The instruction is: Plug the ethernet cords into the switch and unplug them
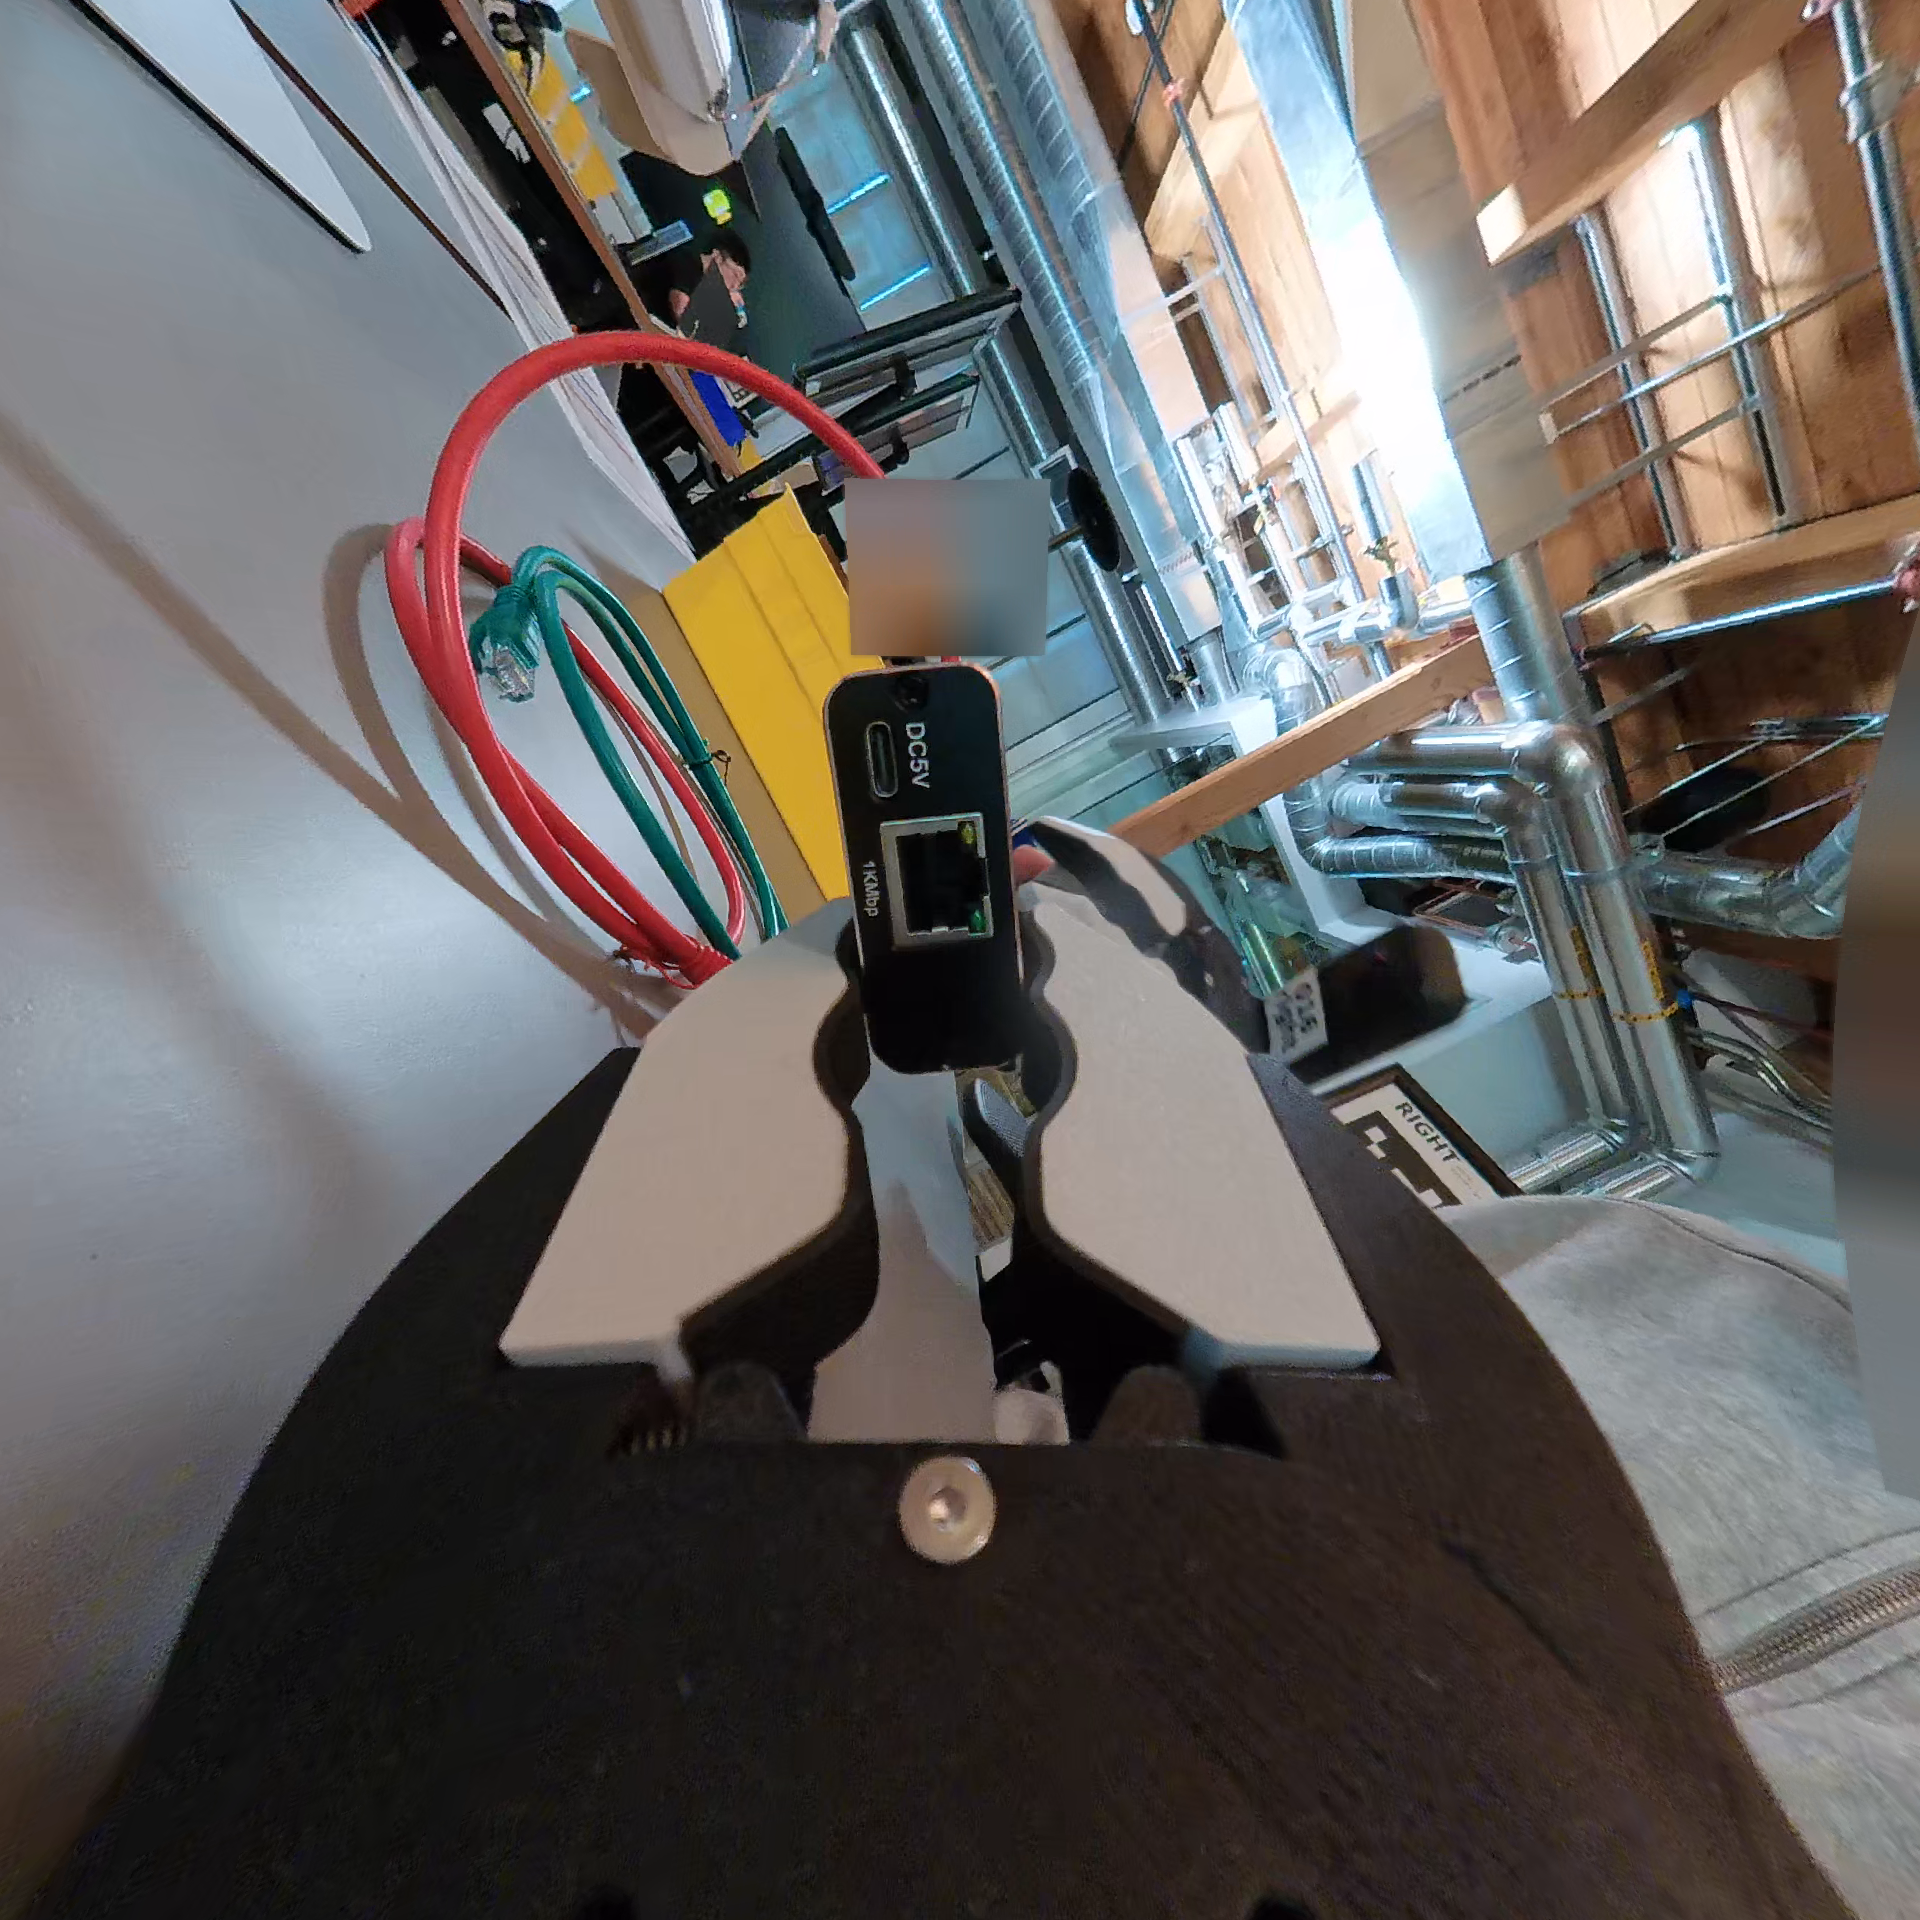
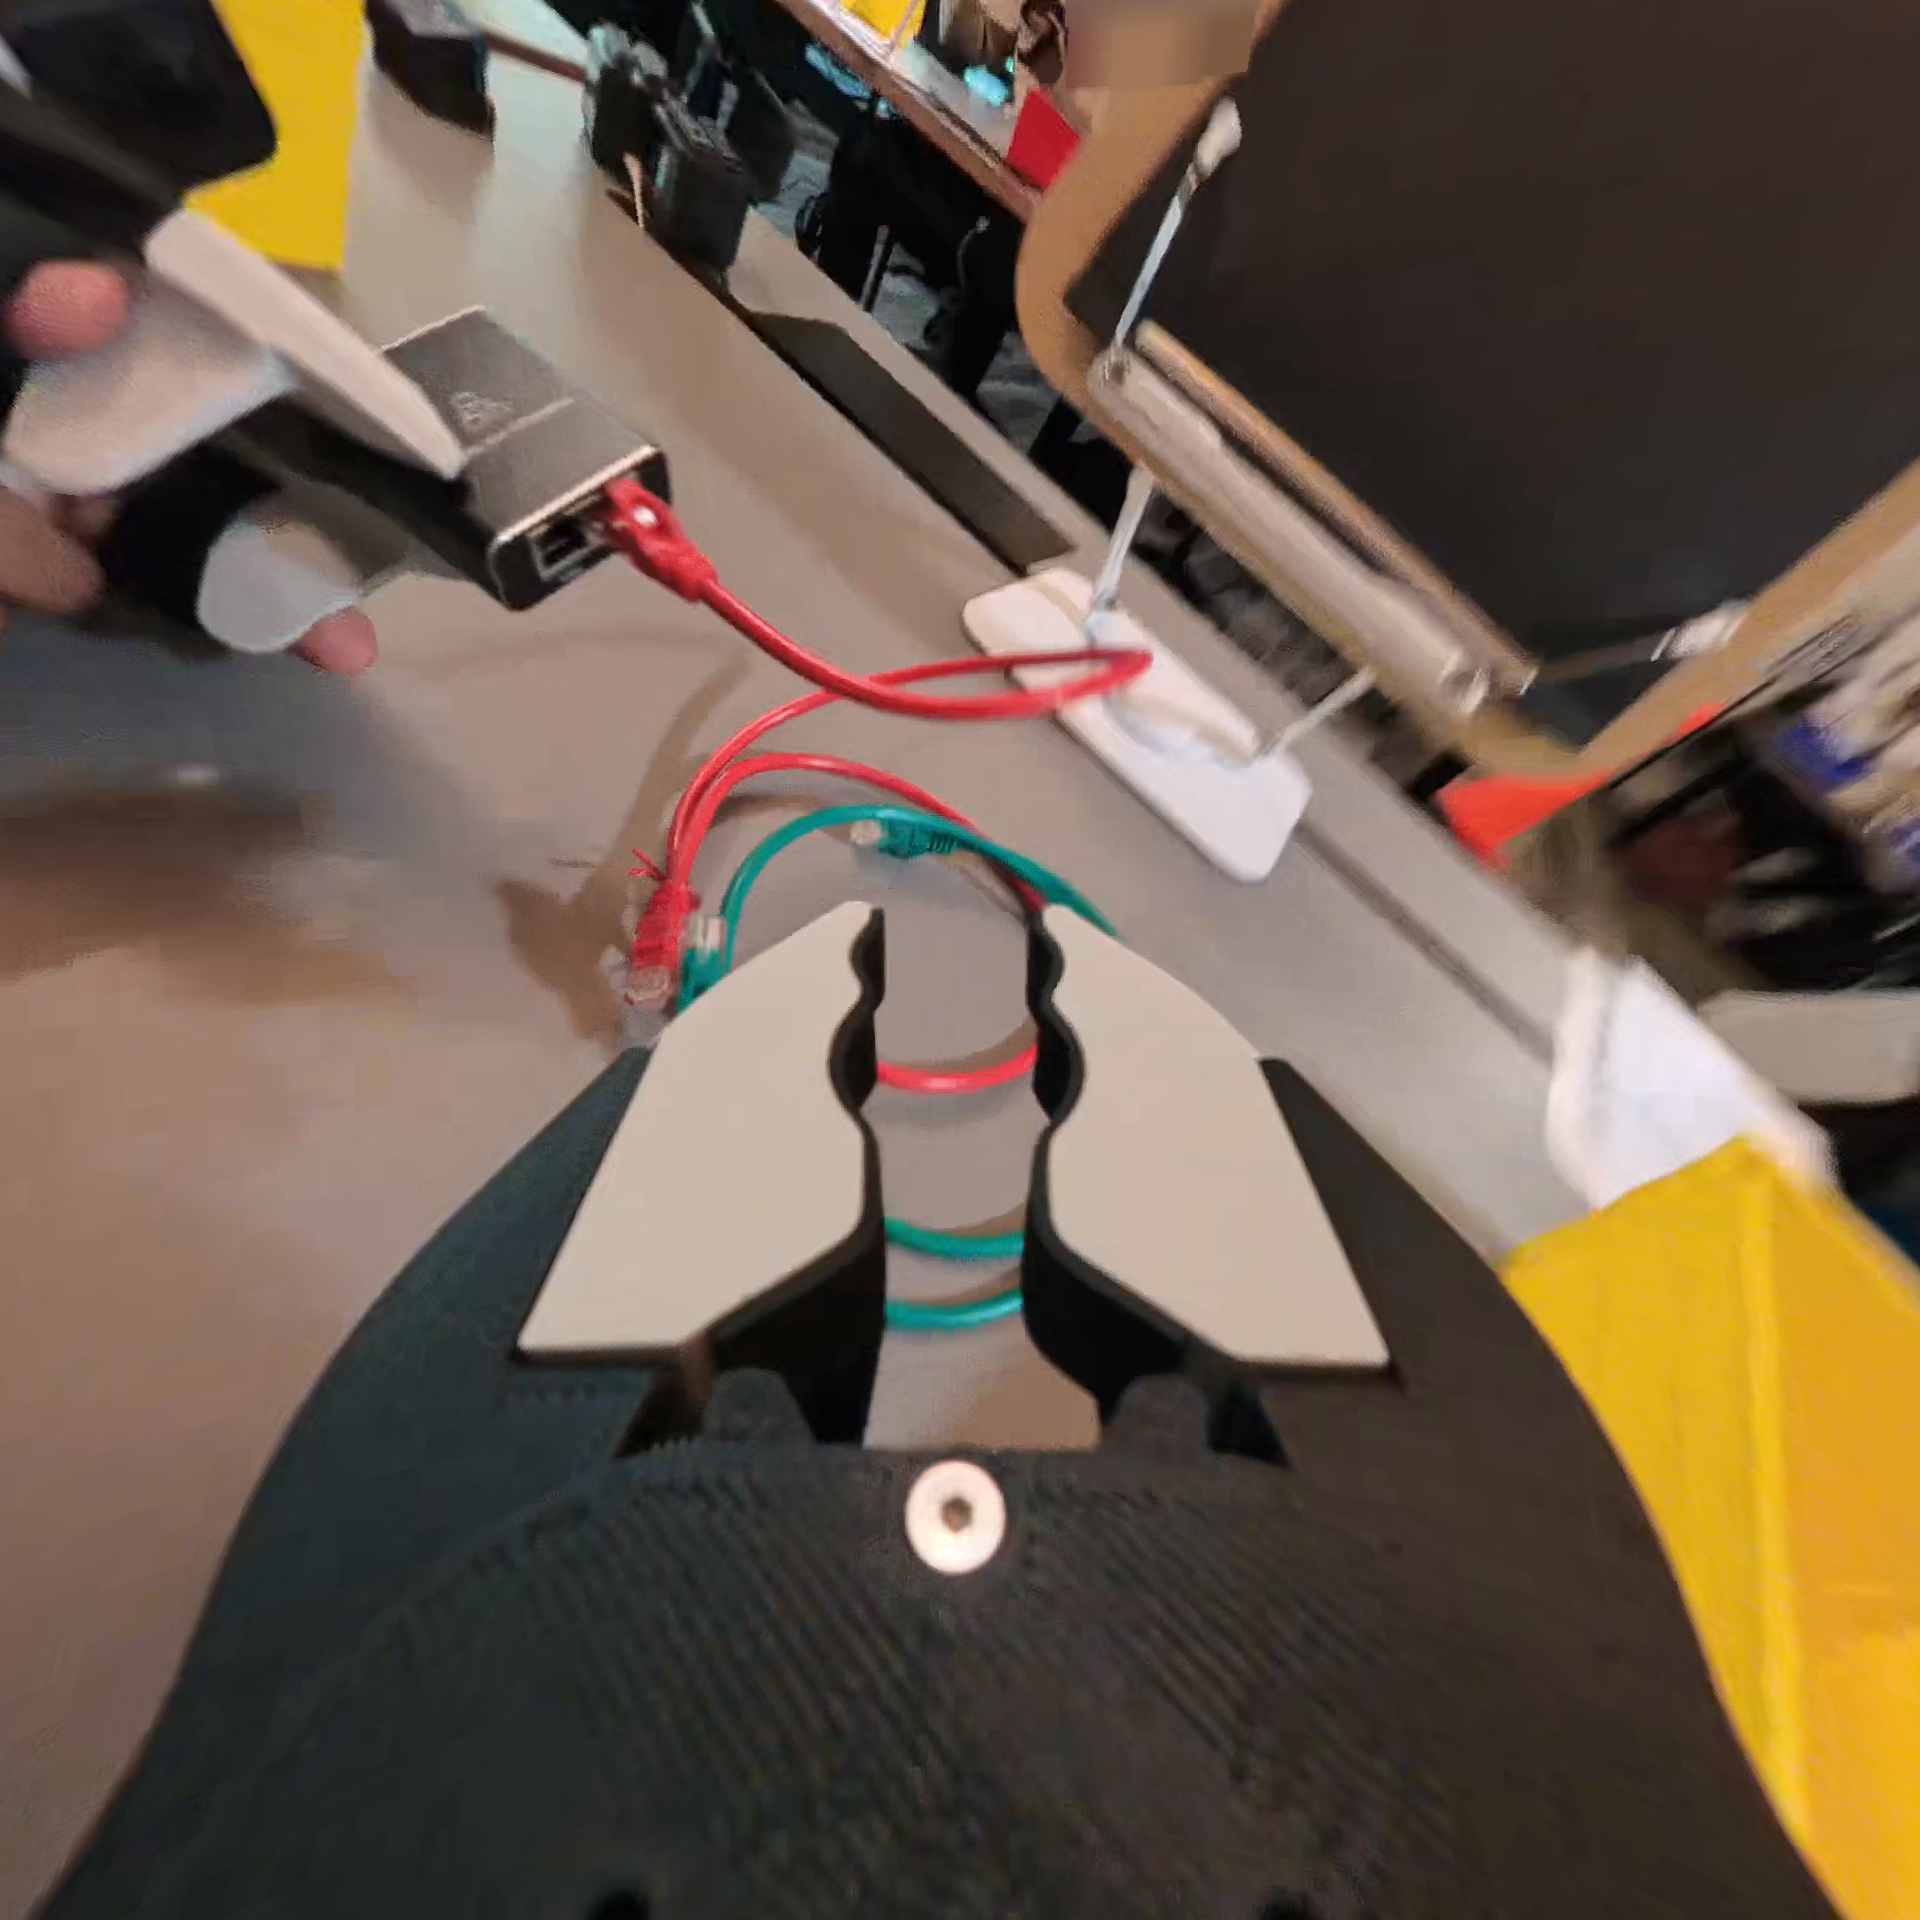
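Observation:
My left gripper (image 1: 940,935) is shut on the small black switch (image 1: 935,831), held off the table. Its near end faces the left wrist camera and shows one empty ethernet port. In the right wrist view the switch (image 2: 520,436) is at upper left. A red ethernet cord's plug (image 2: 649,540) sits in one port at its far end, and the port beside it is empty. The red cord's other plug (image 2: 655,935) and both ends of a green cord (image 2: 914,836) lie loose on the grey table (image 2: 312,1143). My right gripper (image 2: 956,925) is open and empty above these coils.
A yellow box (image 2: 1766,1403) stands at the right, also seen in the left wrist view (image 1: 769,665). A white stand base (image 2: 1174,748) holding a dark panel sits behind the cords, touched by the red loop. A grey sleeve (image 1: 1610,1455) is at lower right.

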